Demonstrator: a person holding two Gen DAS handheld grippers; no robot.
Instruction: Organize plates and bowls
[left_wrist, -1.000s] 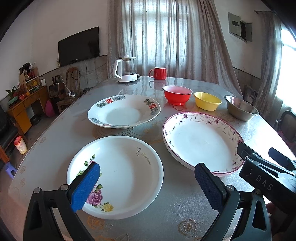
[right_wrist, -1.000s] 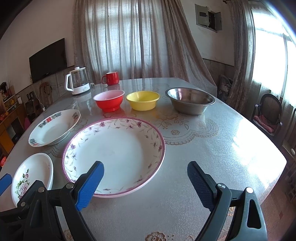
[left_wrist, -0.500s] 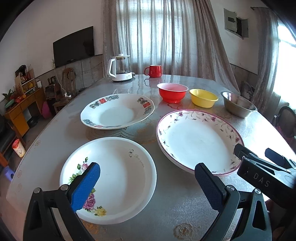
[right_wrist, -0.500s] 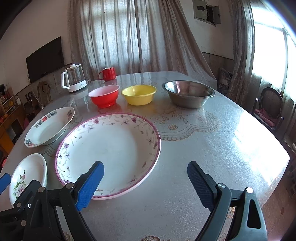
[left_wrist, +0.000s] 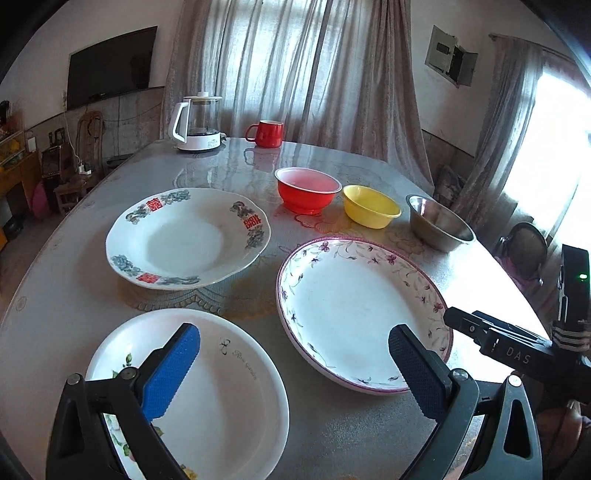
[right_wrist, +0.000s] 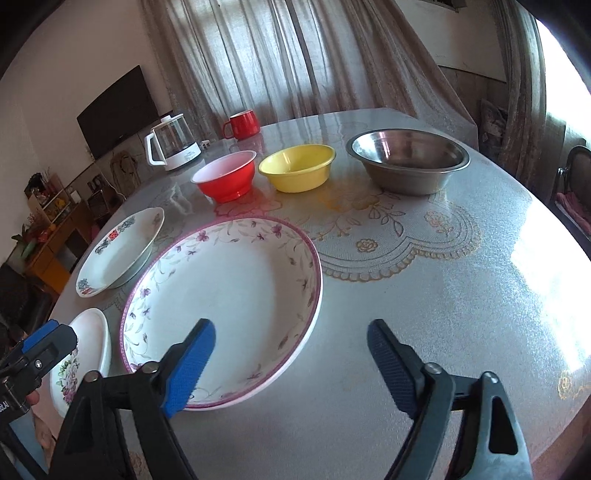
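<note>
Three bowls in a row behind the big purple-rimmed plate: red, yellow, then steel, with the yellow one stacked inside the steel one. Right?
Not quite. The yellow bowl stands on the table by itself, apart from the steel bowl, between it and the red bowl. The right wrist view shows the gaps. The order behind the purple-rimmed plate is right.

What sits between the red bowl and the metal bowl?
The yellow bowl sits between the red bowl and metal bowl, clearest in the right wrist view.

Left gripper (left_wrist: 293, 373) jaws wide, empty, above rose plate (left_wrist: 229, 398). Purple-rimmed plate (left_wrist: 354, 306), red-emblem plate (left_wrist: 184, 240) on table (left_wrist: 55, 295). Behind: red bowl (left_wrist: 306, 192), yellow bowl (left_wrist: 369, 210), steel bowl (left_wrist: 439, 225), kettle (left_wrist: 197, 122), mug (left_wrist: 267, 133).
</note>
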